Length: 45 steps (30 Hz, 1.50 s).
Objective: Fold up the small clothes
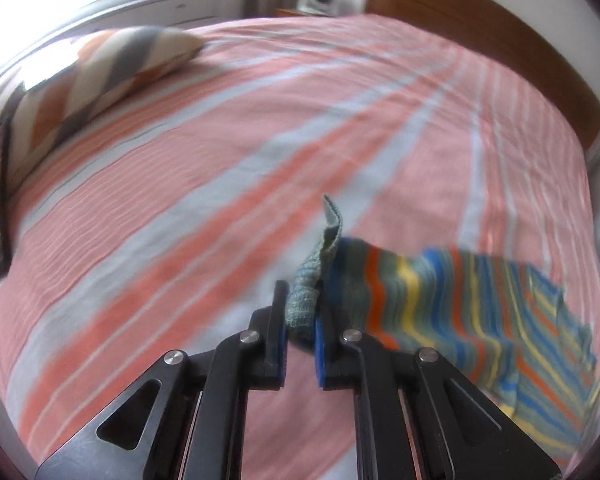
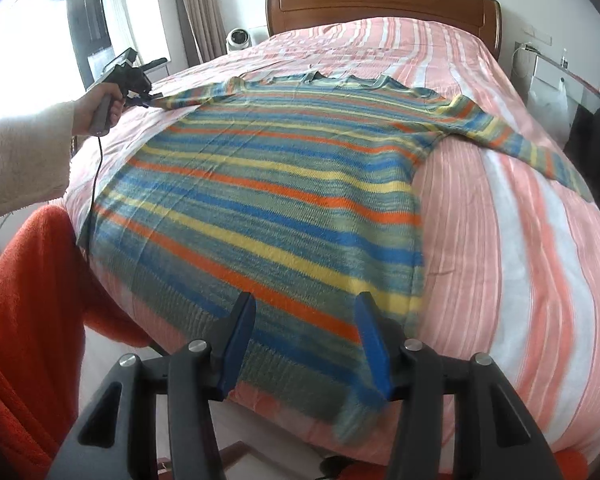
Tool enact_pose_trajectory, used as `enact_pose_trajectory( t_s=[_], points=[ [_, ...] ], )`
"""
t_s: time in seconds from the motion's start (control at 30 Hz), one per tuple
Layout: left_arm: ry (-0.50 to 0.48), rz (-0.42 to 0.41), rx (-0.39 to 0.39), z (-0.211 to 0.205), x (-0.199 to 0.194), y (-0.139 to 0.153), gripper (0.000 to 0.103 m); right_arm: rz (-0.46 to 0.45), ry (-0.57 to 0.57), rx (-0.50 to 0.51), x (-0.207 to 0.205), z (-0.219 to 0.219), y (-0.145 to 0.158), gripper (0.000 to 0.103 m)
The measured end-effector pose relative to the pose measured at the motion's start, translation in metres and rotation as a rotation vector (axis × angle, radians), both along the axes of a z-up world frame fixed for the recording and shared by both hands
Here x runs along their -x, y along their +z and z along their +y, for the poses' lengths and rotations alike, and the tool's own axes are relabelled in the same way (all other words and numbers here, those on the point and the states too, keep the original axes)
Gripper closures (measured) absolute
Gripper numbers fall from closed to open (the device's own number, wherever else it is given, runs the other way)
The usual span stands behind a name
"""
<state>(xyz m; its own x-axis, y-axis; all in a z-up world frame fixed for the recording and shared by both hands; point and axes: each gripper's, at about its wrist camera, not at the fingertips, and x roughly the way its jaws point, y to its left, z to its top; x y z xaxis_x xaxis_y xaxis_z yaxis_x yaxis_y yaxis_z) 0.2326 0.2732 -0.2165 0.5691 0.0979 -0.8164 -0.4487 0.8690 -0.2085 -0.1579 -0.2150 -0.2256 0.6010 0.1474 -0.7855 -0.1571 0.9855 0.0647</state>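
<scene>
A knitted sweater striped in blue, yellow, orange and grey-green (image 2: 276,184) lies flat and face-up on the pink-and-white striped bedspread (image 2: 520,240). Its hem is at the near edge of the bed and its collar points toward the far wooden headboard (image 2: 380,4), so its long axis runs near to far, with the sleeves spread to either side.

The left gripper (image 1: 300,320) has its blue pads pinched tight on the ribbed cuff of the left sleeve (image 1: 420,288). In the right wrist view that sleeve is drawn out taut to the far left, raised a little off the bedspread. The right sleeve (image 2: 520,140) lies loose on the far right, well apart from either tool.

The right gripper (image 2: 306,344) hovers just above the near hem, jaws spread wide and holding nothing.

The coming fold likely turns on the left sleeve: its length runs leftward away from the body, so the left gripper would carry the cuff rightward across the chest.
</scene>
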Motion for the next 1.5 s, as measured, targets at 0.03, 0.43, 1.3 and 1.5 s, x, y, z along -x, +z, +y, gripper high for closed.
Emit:
enact_pose_trajectory(
  t_s=[0.03, 0.43, 1.3, 1.5],
  points=[
    [0.021, -0.010, 0.009, 0.006, 0.004, 0.001, 0.095, 0.004, -0.001, -0.001, 0.000, -0.001, -0.001, 0.052],
    [0.073, 0.017, -0.004, 0.024, 0.024, -0.033, 0.095, 0.045, -0.008, -0.013, -0.005, -0.003, -0.013, 0.052],
    [-0.742, 0.163, 0.073, -0.165, 0.236, -0.036, 0.039, 0.249, -0.052, -0.224, -0.005, -0.052, -0.023, 0.082],
    [-0.762, 0.189, 0.162, -0.154, 0.243, -0.027, 0.101, 0.269, -0.021, -0.159, -0.004, -0.039, -0.017, 0.097]
  ],
)
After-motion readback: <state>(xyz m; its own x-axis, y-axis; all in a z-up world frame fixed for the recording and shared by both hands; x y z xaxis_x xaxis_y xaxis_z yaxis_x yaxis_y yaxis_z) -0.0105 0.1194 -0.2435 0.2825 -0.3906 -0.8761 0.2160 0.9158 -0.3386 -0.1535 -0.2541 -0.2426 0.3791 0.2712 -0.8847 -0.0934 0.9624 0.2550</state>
